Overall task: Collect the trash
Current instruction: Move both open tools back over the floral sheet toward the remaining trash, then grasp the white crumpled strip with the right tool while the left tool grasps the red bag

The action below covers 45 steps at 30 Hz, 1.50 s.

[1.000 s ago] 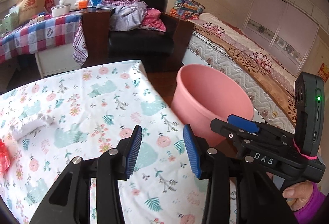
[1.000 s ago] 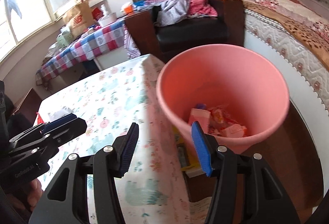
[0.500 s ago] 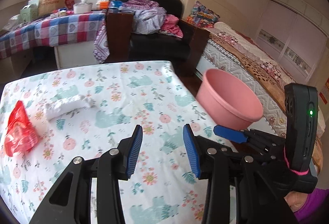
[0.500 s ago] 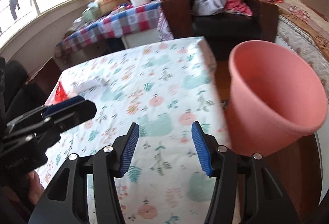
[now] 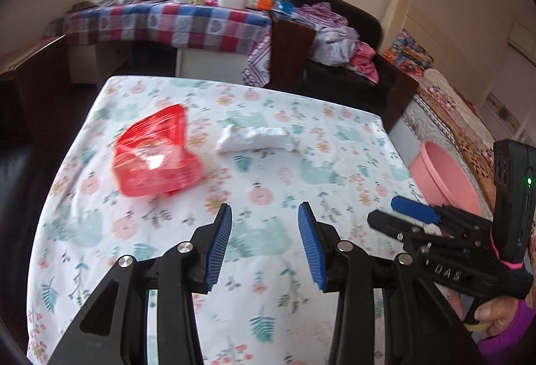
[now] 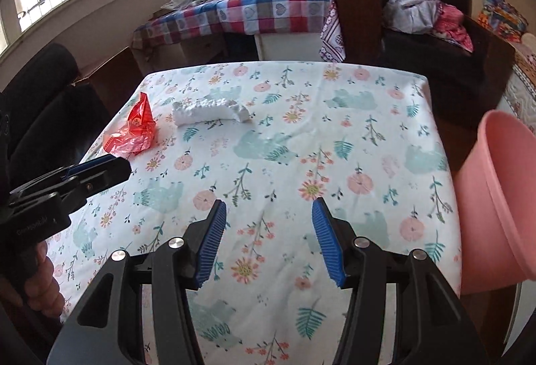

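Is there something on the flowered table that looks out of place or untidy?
Yes. A crumpled red plastic wrapper and a crushed white wad, perhaps tissue, lie loose side by side on the flowered tablecloth. They look like litter. The pink bin stands beside the table. Nothing looks spilled or broken.

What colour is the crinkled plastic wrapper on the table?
Red, translucent: the crinkled plastic wrapper shows best in the left wrist view.

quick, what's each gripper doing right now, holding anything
Left gripper: open, nothing between its pads, above the floral tablecloth.
Right gripper: open, holding nothing.
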{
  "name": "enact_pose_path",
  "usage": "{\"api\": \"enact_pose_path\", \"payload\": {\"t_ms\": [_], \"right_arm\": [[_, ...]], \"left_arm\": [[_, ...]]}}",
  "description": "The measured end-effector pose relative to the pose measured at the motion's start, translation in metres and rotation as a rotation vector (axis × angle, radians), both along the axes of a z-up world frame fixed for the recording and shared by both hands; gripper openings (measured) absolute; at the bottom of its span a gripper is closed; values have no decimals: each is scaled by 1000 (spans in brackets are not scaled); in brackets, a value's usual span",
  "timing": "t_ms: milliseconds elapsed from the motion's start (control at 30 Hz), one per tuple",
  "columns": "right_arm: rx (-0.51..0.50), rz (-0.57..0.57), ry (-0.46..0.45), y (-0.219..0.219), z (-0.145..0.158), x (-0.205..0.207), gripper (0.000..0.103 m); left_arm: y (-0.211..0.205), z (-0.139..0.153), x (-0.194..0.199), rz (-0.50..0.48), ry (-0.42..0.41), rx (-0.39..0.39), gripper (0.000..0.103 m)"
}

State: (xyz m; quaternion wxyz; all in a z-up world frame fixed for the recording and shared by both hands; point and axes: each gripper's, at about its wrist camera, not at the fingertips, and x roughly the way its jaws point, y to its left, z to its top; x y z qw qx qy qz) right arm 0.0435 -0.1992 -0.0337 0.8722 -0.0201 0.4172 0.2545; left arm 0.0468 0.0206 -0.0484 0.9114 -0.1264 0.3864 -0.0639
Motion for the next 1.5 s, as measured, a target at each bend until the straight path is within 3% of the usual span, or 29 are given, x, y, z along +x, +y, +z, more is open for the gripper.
{"api": "enact_pose_path", "payload": {"t_ms": [400, 800, 1033, 1067, 1133, 1200, 1233, 1500], "right_arm": [[-132, 231, -129, 74, 10, 49, 54], [-166, 413, -90, 103, -7, 103, 54], [-159, 450, -98, 107, -14, 104, 54], [-150, 449, -98, 107, -14, 103, 52], [-165, 437, -95, 109, -15, 99, 31], [-174, 424, -110, 108, -15, 93, 26], [-175, 416, -108, 107, -14, 90, 15], [-97, 318, -37, 88, -5, 54, 13]], "left_arm": [[56, -18, -9, 129, 40, 5, 40], [63, -22, -5, 149, 69, -16, 40], [65, -26, -4, 154, 83, -17, 40], [65, -26, -4, 155, 84, -17, 40], [65, -27, -4, 156, 86, -20, 40], [65, -27, -4, 156, 84, -22, 40], [65, -26, -5, 158, 81, -23, 40], [80, -14, -7, 191, 37, -46, 40]]}}
